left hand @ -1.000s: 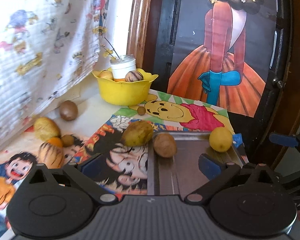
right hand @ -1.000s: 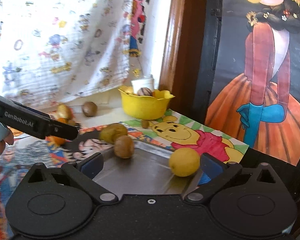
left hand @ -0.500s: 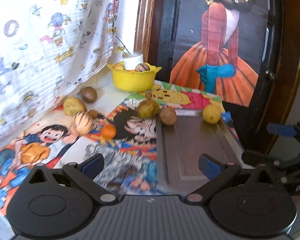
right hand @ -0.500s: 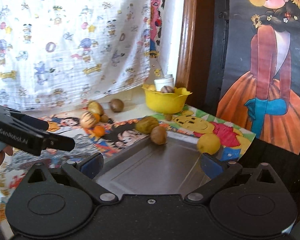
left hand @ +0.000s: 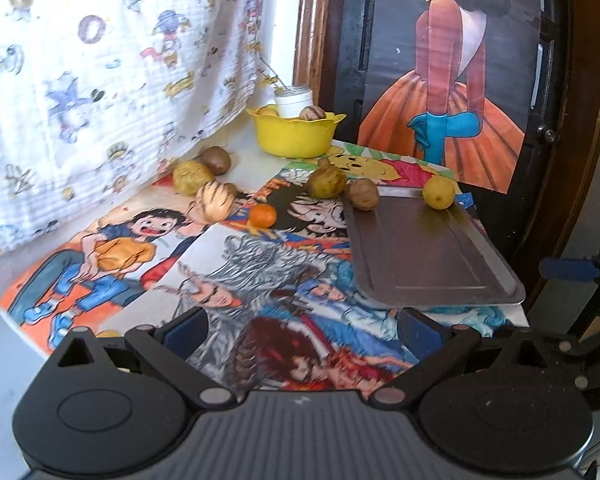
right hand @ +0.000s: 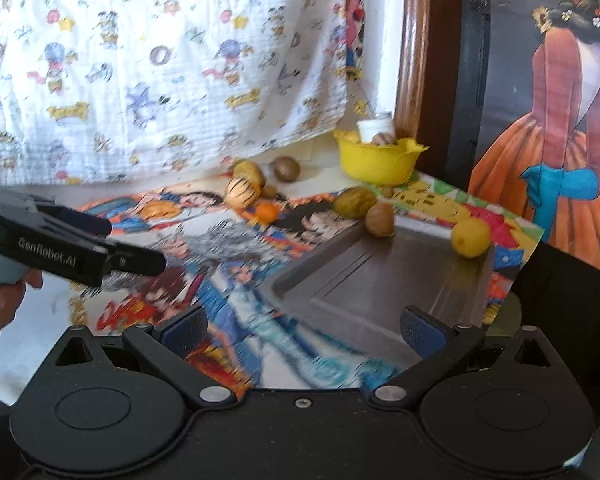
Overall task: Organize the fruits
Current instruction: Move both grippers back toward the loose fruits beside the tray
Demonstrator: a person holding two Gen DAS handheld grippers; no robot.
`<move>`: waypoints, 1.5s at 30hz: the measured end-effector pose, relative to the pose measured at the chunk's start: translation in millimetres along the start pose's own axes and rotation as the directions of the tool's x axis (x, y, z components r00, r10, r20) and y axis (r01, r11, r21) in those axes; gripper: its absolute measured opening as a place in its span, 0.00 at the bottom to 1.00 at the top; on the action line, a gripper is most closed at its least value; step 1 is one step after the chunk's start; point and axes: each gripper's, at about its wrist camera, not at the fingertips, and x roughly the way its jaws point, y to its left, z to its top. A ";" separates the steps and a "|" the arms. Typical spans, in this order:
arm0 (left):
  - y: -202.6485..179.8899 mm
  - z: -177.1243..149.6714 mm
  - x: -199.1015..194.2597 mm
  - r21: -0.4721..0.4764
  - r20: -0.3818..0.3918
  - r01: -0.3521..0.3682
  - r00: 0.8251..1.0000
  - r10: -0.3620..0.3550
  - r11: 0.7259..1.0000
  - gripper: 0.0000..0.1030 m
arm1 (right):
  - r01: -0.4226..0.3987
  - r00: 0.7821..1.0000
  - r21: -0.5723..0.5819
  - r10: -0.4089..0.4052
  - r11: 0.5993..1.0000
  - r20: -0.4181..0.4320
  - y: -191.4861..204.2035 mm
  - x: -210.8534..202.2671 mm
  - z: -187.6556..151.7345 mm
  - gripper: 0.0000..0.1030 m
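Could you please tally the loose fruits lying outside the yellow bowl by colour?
Brown: 4
Yellow-green: 2
Bright yellow: 1
Orange: 1
Cream, striped: 1
Total: 9

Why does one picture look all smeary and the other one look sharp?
In the right wrist view the cartoon posters near the camera are streaked and blocky, likely motion blur, though the lemon farther off reads fairly clearly. In the left wrist view the posters, metal tray and orange look crisp; straight edges bow outward there, a fisheye effect.
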 end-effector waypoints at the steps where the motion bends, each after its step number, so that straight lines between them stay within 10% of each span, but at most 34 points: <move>1: 2.9 -1.0 -0.7 -0.003 -0.003 -0.004 1.000 0.004 1.000 1.00 | -0.008 1.000 -0.004 0.008 1.000 -0.010 3.2 0.7 -1.1 0.99; 25: 76.7 7.0 8.6 -0.033 -0.050 -0.132 0.990 0.130 0.991 1.00 | -0.188 0.982 -0.111 0.185 0.976 -0.037 30.8 35.0 36.7 0.99; 45: 118.6 69.8 115.5 -0.016 -0.021 -0.098 0.995 0.098 0.995 1.00 | -0.206 0.979 -0.269 0.198 0.941 -0.059 -31.8 163.5 98.6 0.95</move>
